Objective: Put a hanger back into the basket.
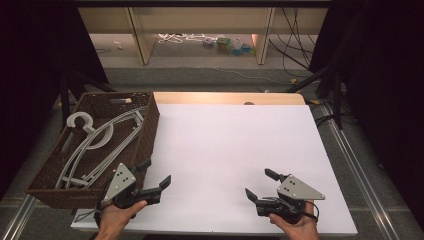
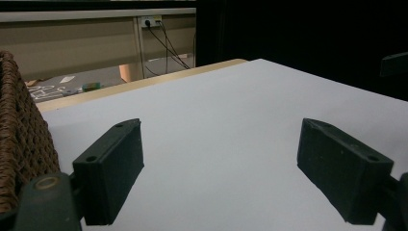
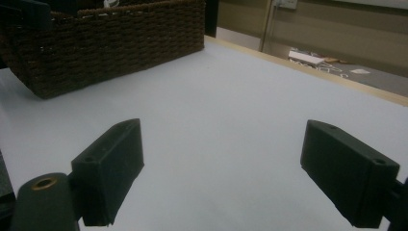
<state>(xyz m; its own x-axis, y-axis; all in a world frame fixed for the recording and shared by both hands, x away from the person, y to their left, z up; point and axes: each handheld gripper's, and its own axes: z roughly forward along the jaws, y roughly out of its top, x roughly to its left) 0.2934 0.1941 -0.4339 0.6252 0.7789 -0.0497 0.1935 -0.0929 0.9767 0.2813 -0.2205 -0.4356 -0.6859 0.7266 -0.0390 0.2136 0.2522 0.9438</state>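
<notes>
A dark brown wicker basket (image 1: 148, 131) sits on the left edge of the white bench (image 1: 235, 150), its long axis running from the near edge away toward the far side. Inside it lie several grey plastic clothes hangers (image 1: 95, 145), stacked roughly along the basket's length, with their hooks (image 1: 80, 121) toward the basket's far end; how many there are is hard to tell from the overlap.

The left gripper (image 1: 156, 176) is held in a hand (image 1: 116, 219) just beside the basket's near right corner, its fingers (image 1: 164, 181) spread wide apart and holding nothing, pointing right and away from the basket across the bare bench. In the left gripper view the basket's woven wall (image 2: 19, 139) stands just left of the left finger (image 2: 113, 161), apart from it.

The right gripper (image 1: 260, 184) is held in the other hand (image 1: 295, 225), well apart from the basket, to its right near the bench's front edge. Its fingers (image 1: 272, 174) are also wide open and empty, pointing left toward the basket. In the right gripper view the basket (image 3: 110, 45) lies ahead and to the left, beyond the fingers (image 3: 113, 163), with bare white bench between.
</notes>
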